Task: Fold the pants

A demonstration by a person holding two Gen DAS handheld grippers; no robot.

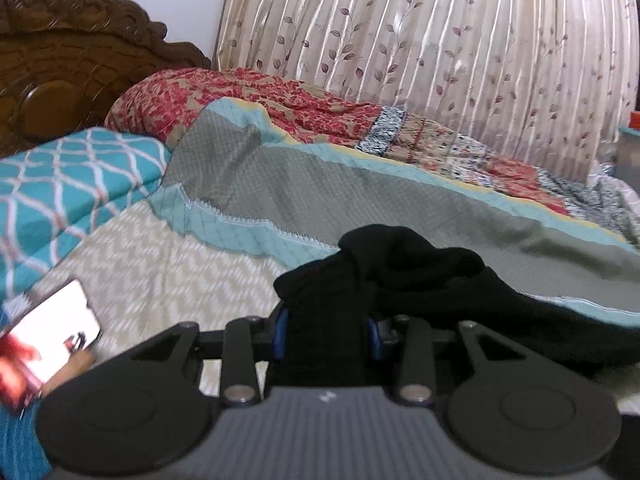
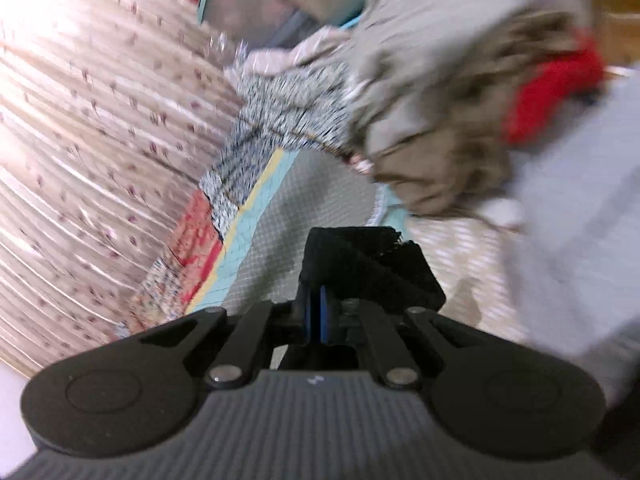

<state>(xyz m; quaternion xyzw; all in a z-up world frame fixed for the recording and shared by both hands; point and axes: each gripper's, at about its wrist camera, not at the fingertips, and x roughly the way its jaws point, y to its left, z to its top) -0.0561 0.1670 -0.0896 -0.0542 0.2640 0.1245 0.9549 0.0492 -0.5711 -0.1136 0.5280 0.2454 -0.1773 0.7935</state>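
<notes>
Bedding spreads behind the soft, limp black pants [image 1: 400,280], both claws clamped on them, left gripper [image 1: 326,336] at six o'clock, right gripper [image 2: 320,312] likewise, best held by hems.

- Black pants [image 1: 420,280]: soft, matt knit cloth, bunched thickly.
- Carved brown wooden headboard [image 1: 60,60]: polished, with a slight sheen.
- Cream pleated curtain with a leaf print [image 1: 440,40]: satiny, glossy cloth.
- Grey-and-teal quilted bed cover [image 1: 300,184]: matt stitched cloth.
- Left hand-held gripper [image 1: 326,334]: matt black plastic arms, ribbed grey body, shiny metal pins.
- Red crumpled garment [image 2: 552,92]: fuzzy cloth, blurred.
</notes>
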